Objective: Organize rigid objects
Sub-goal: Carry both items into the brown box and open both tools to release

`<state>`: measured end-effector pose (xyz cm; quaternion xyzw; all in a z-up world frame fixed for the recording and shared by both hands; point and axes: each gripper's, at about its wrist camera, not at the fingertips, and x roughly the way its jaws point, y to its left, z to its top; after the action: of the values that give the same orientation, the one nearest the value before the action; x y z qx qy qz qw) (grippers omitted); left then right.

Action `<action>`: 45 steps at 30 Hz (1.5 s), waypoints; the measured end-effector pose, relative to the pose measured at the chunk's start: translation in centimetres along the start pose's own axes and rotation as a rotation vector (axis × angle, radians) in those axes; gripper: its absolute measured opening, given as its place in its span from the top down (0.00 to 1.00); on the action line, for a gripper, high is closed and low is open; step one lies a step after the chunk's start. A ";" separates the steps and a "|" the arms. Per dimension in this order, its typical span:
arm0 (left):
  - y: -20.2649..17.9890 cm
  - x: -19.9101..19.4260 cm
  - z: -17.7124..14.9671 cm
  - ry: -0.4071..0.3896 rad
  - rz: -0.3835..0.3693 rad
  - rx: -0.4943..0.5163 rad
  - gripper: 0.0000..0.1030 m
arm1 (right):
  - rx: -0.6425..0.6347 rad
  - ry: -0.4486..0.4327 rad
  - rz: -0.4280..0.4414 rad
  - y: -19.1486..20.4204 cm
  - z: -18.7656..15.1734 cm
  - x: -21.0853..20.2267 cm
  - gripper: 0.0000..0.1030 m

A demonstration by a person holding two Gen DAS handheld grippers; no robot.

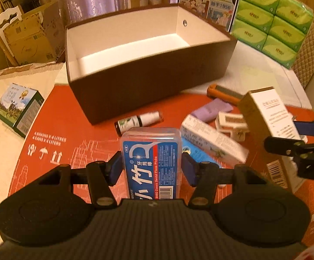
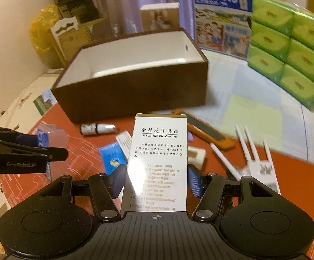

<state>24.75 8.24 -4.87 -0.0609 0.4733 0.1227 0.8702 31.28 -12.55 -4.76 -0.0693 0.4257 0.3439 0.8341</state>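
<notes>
My left gripper (image 1: 151,166) is shut on a clear dental floss pick case (image 1: 152,160) with a blue label, lifted above the red cardboard sheet (image 1: 70,134). My right gripper (image 2: 155,179) is shut on a white and tan carton (image 2: 157,162) with printed text, also held off the table; the left wrist view shows that carton (image 1: 265,112) at the right. Behind both stands an open brown storage box (image 1: 135,82) with a white, bare inside (image 2: 135,65). In the right wrist view the left gripper (image 2: 26,149) and its case (image 2: 50,136) appear at the left.
Loose items lie on the red sheet: a small bottle (image 1: 139,120), a white carton (image 1: 213,140), a purple cloth (image 1: 211,109), an orange tool (image 2: 209,134), a blue packet (image 2: 113,158), a white router with antennas (image 2: 256,162). Green tissue packs (image 1: 274,19) stand at the back right, a green box (image 1: 18,108) at the left.
</notes>
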 end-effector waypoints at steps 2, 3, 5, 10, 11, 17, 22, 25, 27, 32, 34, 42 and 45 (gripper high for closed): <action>0.0 -0.3 0.8 -0.013 -0.003 0.003 0.49 | -0.019 -0.013 0.011 0.4 1.0 0.2 0.45; 0.1 -0.4 1.3 -0.019 -0.005 0.003 0.49 | -0.027 -0.020 0.016 0.6 1.5 0.3 0.45; 0.3 -0.5 2.3 -0.031 -0.010 0.003 0.49 | -0.040 -0.034 0.026 0.9 2.5 0.6 0.45; 1.0 -0.9 5.1 -0.072 -0.006 0.002 0.49 | -0.080 -0.081 0.045 1.7 5.8 1.4 0.45; 1.1 -0.9 5.7 -0.080 -0.004 0.001 0.49 | -0.088 -0.091 0.048 1.8 6.5 1.5 0.45; 2.4 -0.4 9.6 -0.122 0.007 -0.013 0.48 | -0.117 -0.144 0.074 2.6 10.9 3.0 0.45; 3.5 1.1 12.8 -0.131 0.016 -0.035 0.48 | -0.143 -0.165 0.085 3.1 14.4 5.2 0.45; 4.2 2.1 14.4 -0.135 0.025 -0.043 0.48 | -0.141 -0.172 0.088 2.9 16.4 6.7 0.45; 4.7 2.9 15.6 -0.134 0.029 -0.055 0.48 | -0.137 -0.173 0.093 2.7 17.8 7.9 0.45; 5.7 5.6 17.7 -0.108 0.038 -0.085 0.49 | -0.151 -0.175 0.094 2.3 20.4 10.8 0.45; 6.0 6.6 18.3 -0.096 0.043 -0.096 0.49 | -0.161 -0.172 0.089 2.1 21.3 12.1 0.45; 6.8 11.3 19.6 -0.021 0.042 -0.136 0.49 | -0.187 -0.139 0.077 1.2 22.8 16.9 0.45; 6.7 13.1 19.5 0.019 0.036 -0.145 0.49 | -0.183 -0.089 0.071 0.4 22.6 18.9 0.45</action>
<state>45.53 21.03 -5.20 -0.1163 0.4726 0.1714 0.8566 53.50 6.70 -4.80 -0.1149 0.3572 0.4133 0.8297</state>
